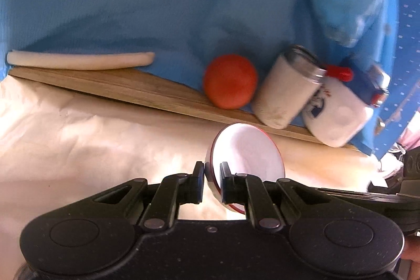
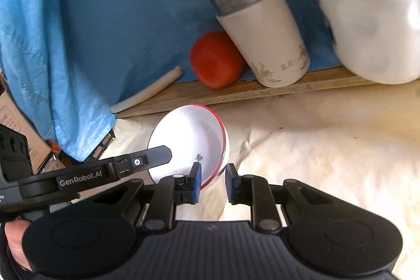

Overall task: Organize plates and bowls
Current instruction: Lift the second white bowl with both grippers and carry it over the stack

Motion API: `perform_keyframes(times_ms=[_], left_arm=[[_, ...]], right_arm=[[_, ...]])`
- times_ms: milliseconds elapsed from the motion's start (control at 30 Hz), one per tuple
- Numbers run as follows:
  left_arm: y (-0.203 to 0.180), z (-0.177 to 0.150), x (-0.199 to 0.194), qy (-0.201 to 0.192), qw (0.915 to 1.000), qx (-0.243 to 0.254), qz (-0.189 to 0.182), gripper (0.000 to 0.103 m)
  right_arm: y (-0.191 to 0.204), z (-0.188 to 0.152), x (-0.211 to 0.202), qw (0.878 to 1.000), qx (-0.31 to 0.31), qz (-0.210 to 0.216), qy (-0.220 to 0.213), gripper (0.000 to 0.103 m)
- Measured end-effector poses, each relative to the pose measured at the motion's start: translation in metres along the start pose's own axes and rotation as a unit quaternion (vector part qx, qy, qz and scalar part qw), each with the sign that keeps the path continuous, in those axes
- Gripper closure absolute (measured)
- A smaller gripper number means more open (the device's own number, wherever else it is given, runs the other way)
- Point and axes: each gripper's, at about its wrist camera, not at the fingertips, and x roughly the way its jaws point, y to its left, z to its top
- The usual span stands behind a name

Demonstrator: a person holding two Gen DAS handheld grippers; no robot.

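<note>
A white bowl with a red rim (image 1: 249, 148) hangs tilted just above the cream cloth. My left gripper (image 1: 211, 165) is shut on its near rim, one finger inside and one outside. In the right wrist view the same bowl (image 2: 189, 138) shows its white inside. My right gripper (image 2: 214, 167) is shut on its lower right rim, with the blue pad of one finger inside the bowl. The left gripper's finger (image 2: 155, 154) reaches across the bowl's left rim. No other plate or bowl is in view.
On a wooden board (image 1: 105, 85) against the blue cloth backdrop stand an orange-red ball (image 1: 230, 82), a white tumbler with a metal lid (image 1: 286, 88) and a white and blue soft toy (image 1: 338, 112). A white roll (image 1: 78, 60) lies at the left. A cardboard box (image 2: 15, 117) sits far left.
</note>
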Motion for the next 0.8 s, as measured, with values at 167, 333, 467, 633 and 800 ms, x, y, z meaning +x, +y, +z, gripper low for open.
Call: perform_keyframes(times_ms=[167, 333, 467, 633, 800], left_arm=[[-0.016, -0.012, -0.019, 0.001, 0.9998, 0.009, -0.018, 0.090], [-0.028, -0.027, -0.038, 0.006, 0.9993, 0.021, -0.032, 0.090], [-0.036, -0.044, -0.051, 0.010, 0.9987, 0.032, -0.039, 0.089], [-0.041, -0.063, -0.058, 0.023, 0.9978, 0.043, -0.044, 0.089], [-0.042, -0.081, -0.061, 0.043, 0.9968, 0.050, -0.046, 0.088]], right_arm=[[0.011, -0.011, -0.030, 1.000, -0.013, -0.015, -0.008, 0.081], [0.020, -0.029, -0.056, 0.999, -0.021, -0.028, -0.010, 0.081], [0.027, -0.044, -0.073, 0.999, -0.030, -0.039, -0.006, 0.081], [0.031, -0.064, -0.085, 0.998, -0.037, -0.051, 0.001, 0.081], [0.032, -0.082, -0.090, 0.998, -0.037, -0.057, 0.013, 0.081]])
